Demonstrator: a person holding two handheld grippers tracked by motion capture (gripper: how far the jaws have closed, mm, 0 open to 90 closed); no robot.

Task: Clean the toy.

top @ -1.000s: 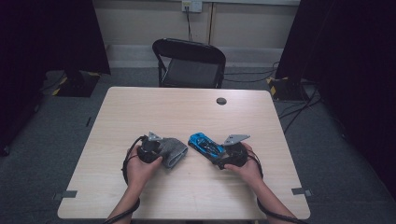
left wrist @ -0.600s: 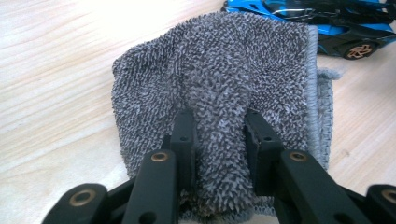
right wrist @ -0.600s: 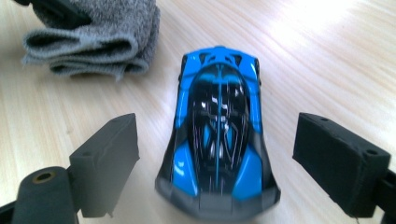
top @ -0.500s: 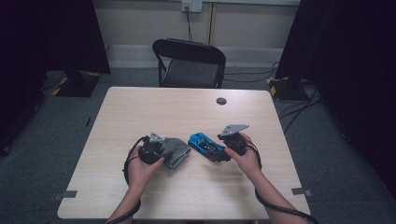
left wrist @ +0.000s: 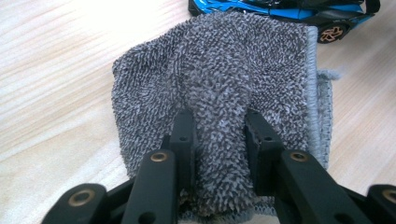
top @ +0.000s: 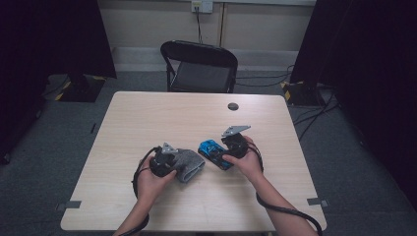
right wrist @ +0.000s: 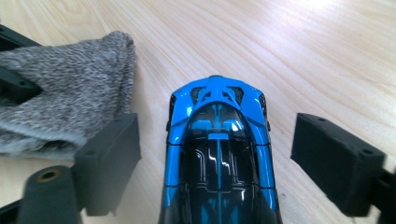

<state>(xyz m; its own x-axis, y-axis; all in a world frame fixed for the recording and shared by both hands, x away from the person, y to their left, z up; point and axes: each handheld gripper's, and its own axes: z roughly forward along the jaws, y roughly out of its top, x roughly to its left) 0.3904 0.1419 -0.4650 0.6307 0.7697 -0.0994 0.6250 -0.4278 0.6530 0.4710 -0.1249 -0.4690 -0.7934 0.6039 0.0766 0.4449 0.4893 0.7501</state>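
Observation:
A grey fuzzy cloth lies on the table in front of the person. My left gripper is shut on a raised fold of the cloth, which is pinched between the two jaws of the left gripper. A blue and black toy car sits just right of the cloth, close to its edge. My right gripper is open, and in the right gripper view the right gripper has one jaw on each side of the car, with gaps between. The cloth lies to the left there.
A small black round disc lies on the far part of the table. A black folding chair stands behind the far edge. Cables trail from both grippers towards the near edge. The car's side shows beyond the cloth in the left gripper view.
The right hand and gripper have moved away from the person and slightly left, closer along the car. The left gripper has barely shifted and still holds the cloth.

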